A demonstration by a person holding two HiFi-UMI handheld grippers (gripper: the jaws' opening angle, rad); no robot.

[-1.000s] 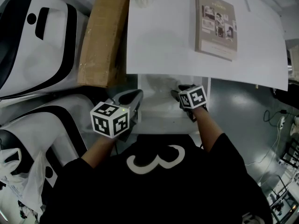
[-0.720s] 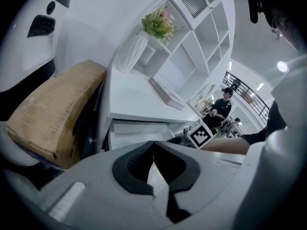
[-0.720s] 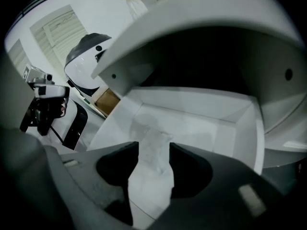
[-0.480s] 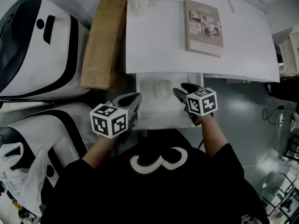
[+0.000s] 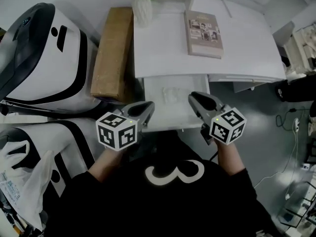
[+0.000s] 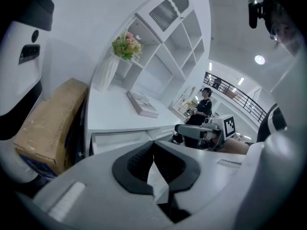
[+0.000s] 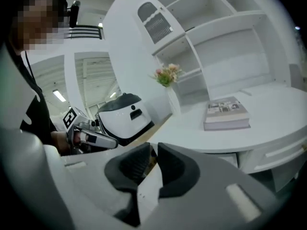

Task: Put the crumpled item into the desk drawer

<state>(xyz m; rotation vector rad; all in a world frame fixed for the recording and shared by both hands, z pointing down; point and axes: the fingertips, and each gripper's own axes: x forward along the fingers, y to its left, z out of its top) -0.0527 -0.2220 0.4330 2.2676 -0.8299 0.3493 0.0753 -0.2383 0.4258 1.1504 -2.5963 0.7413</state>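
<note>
The desk drawer (image 5: 174, 118) stands pulled out under the white desk (image 5: 163, 48). A pale, translucent crumpled item (image 5: 171, 94) lies inside it, near the back. My left gripper (image 5: 146, 108) hovers at the drawer's left front corner; in the left gripper view its pads (image 6: 144, 157) meet, shut and empty. My right gripper (image 5: 196, 99) is over the drawer's right front edge, clear of the item. Its jaws are closing, with a narrow gap left between the pads (image 7: 136, 164) and nothing in it.
A book (image 5: 203, 26) and a white vase with flowers (image 5: 142, 6) rest on the desk. A long cardboard box (image 5: 112, 53) leans beside the desk's left side. Large white and black machines (image 5: 44, 53) fill the left. Grey floor (image 5: 256, 112) lies right of the drawer.
My right gripper has drawn back from inside the drawer towards the person, and its jaws have narrowed. The crumpled item stays in the drawer. The head view has shifted back.
</note>
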